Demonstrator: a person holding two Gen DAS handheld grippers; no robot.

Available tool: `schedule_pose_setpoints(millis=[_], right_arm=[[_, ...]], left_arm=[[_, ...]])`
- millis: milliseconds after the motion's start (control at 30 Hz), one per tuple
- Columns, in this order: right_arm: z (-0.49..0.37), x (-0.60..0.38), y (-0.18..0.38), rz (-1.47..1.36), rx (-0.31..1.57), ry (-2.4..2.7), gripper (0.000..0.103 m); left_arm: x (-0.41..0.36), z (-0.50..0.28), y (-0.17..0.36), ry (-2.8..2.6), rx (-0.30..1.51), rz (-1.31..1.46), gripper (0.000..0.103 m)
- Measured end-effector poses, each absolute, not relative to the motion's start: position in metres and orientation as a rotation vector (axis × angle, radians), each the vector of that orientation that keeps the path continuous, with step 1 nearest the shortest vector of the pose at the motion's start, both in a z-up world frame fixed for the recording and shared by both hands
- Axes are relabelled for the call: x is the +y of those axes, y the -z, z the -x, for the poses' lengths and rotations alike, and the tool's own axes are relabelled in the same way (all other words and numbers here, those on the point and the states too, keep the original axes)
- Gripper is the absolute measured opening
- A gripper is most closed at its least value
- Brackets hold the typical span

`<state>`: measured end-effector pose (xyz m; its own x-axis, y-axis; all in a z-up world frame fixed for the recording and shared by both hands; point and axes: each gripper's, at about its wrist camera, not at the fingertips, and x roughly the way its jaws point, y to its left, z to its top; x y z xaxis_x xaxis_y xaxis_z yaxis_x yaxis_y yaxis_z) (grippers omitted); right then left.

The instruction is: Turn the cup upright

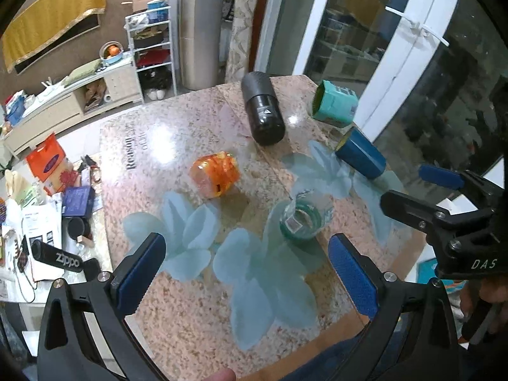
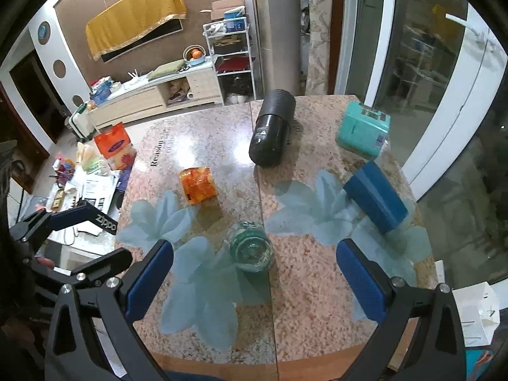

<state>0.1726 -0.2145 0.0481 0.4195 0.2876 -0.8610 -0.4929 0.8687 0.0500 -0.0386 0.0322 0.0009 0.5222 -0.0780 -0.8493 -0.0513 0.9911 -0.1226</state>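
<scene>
You are working in a lived-in home, at a glass-topped table (image 2: 311, 301) printed with pale flowers. Behind it stands a low white cabinet (image 2: 152, 95) with a folded cushion and a bowl of oranges (image 2: 194, 54), beside a white wire rack (image 2: 233, 60) holding shoes and boxes. A yellow cloth (image 2: 133, 16) drapes a wall-mounted screen, patterned curtains (image 2: 319, 31) flank glass doors (image 2: 412, 63), and papers and packets litter the floor (image 2: 92, 184).
</scene>
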Motion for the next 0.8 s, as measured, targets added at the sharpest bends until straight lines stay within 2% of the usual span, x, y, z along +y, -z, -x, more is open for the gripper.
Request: schedule_pose_setpoints(millis=[800], right_arm=[[-0.174, -0.22, -0.049, 0.243, 0.998, -0.506, 0.103]], left_arm=[[0.023, 0.034, -0.006, -0.01, 1.033, 0.11, 0.103]])
